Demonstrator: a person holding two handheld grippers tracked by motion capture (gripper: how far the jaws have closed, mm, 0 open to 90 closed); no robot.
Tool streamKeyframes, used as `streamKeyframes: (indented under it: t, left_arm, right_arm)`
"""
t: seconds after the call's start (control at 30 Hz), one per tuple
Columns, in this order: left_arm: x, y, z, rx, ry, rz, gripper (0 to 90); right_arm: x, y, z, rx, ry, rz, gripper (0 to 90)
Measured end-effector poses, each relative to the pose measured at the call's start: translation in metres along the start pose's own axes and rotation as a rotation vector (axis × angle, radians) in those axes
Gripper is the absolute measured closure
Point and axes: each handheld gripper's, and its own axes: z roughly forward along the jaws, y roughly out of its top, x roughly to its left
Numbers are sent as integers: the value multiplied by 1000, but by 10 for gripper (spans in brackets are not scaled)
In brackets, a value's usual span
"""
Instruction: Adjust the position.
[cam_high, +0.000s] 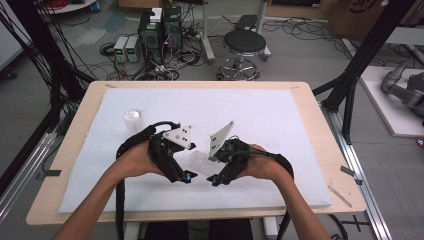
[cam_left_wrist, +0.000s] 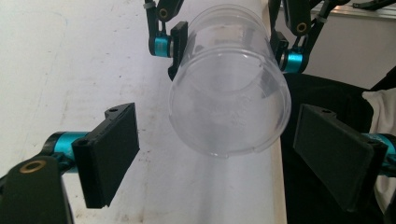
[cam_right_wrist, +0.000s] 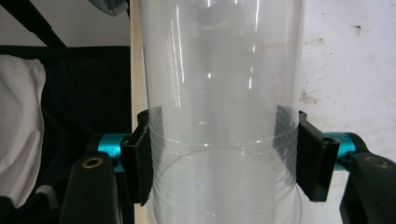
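Note:
A clear plastic jar (cam_high: 200, 162) hangs lying on its side above the white foam sheet (cam_high: 280, 115), between my two grippers. My right gripper (cam_right_wrist: 224, 154) is shut on it, with a pad pressed to each side of the jar (cam_right_wrist: 219, 93) near its ridged end. In the left gripper view the jar (cam_left_wrist: 229, 102) points its round end at the camera, and the right gripper (cam_left_wrist: 229, 46) clamps its far part. My left gripper (cam_left_wrist: 215, 158) is open: its pads (cam_left_wrist: 112, 154) stand on either side of the jar's near end with a gap on both sides. From above, the left gripper (cam_high: 186, 177) and right gripper (cam_high: 214, 180) face each other.
A small round clear piece (cam_high: 132, 117) rests on the foam at the back left. The foam covers most of a wooden table (cam_high: 312, 105). Beyond the table are a black stool (cam_high: 244, 45), computer boxes (cam_high: 160, 30) and loose cables on the floor.

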Motion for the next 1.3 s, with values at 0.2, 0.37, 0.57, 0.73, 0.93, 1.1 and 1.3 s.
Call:
streamKeyframes:
  t: [0.2,0.37,0.57,0.73,0.93,1.1,1.3]
  left_arm:
    - [1,2,5,7,-15,1,188]
    - [1,3,8,16,-24,4,205]
    - [2,2,10,61,-29,7,235]
    - [1,2,12,81,-40,7,238]
    - [2,2,13,97,-52,3,256]
    - [2,2,14,107,-61,14,287]
    - [2,1,13,99,-74,26,368]
  right_arm:
    - [0,1,0,5,4,-4,337]
    - [0,2,0,8,6,-7,339]
    - [0,4,3,33,9,-18,340]
    - [1,5,6,58,11,-14,340]
    - [1,5,8,78,13,-10,340]
    - [2,7,10,90,16,-15,340]
    - [2,7,11,91,8,-23,341]
